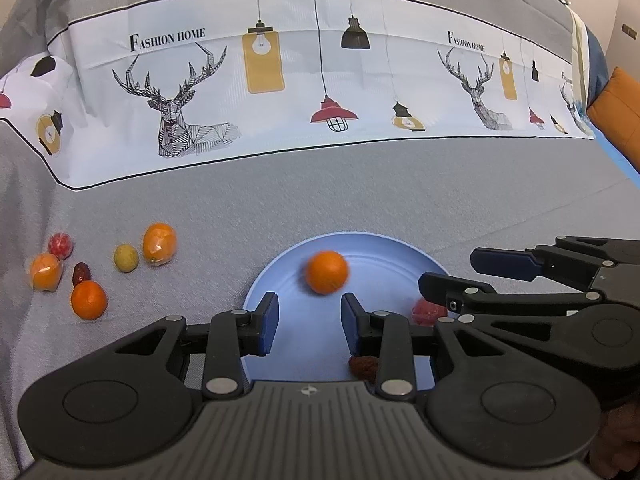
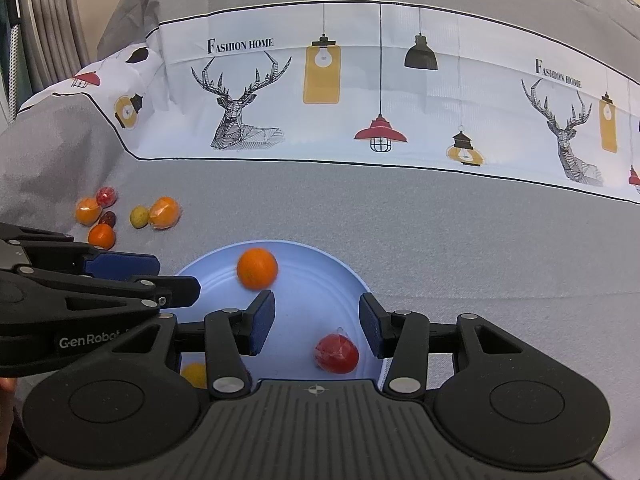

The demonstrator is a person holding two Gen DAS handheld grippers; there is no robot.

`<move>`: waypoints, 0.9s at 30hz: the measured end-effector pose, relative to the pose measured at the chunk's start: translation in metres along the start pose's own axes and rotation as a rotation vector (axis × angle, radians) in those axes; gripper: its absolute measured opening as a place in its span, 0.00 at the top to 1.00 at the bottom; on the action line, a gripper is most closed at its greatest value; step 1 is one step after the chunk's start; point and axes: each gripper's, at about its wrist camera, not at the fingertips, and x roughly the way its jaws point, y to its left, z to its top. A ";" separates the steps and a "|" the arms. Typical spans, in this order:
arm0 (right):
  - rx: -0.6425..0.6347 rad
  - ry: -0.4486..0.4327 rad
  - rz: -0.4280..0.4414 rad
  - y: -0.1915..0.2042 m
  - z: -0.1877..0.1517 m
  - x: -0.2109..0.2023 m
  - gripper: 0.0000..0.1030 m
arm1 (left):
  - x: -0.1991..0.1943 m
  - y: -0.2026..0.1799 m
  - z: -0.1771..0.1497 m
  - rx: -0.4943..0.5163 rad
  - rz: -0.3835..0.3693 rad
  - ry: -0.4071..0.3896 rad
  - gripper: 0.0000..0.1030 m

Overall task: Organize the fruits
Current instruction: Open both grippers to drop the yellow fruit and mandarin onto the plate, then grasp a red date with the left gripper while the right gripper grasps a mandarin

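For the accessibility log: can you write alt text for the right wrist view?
An open right hand-held gripper hovers over a light blue plate holding an orange and a wrapped red fruit. The left hand-held gripper reaches in beside it; six more fruits lie on the grey cloth.

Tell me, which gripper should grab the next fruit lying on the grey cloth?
Probably the left gripper. The loose fruits, like the bare round orange, lie on its side of the pale blue plastic plate. It is open and empty. The right gripper hangs farther away.
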 end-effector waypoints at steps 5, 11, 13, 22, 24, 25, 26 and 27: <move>-0.016 -0.009 -0.014 0.003 0.001 0.000 0.53 | -0.004 0.006 0.001 -0.030 0.010 -0.011 0.74; 0.008 -0.022 -0.003 0.001 0.003 -0.001 0.53 | -0.009 0.017 0.008 -0.056 0.006 -0.005 0.74; 0.022 -0.023 0.004 -0.001 0.004 -0.001 0.53 | -0.011 0.025 0.016 -0.057 0.013 0.006 0.74; 0.045 -0.033 0.042 0.003 0.008 0.001 0.57 | -0.022 0.122 0.061 -0.196 0.137 -0.108 0.74; 0.049 -0.038 0.053 0.005 0.009 0.001 0.62 | -0.013 0.154 0.043 -0.278 0.169 -0.087 0.74; 0.052 -0.040 0.062 0.005 0.009 0.001 0.65 | -0.006 0.169 0.041 -0.347 0.202 -0.006 0.81; 0.056 -0.043 0.072 0.006 0.010 0.001 0.66 | -0.005 0.191 0.036 -0.476 0.200 0.006 0.81; 0.060 -0.051 0.086 0.007 0.011 0.001 0.69 | -0.004 0.206 0.033 -0.570 0.168 0.007 0.81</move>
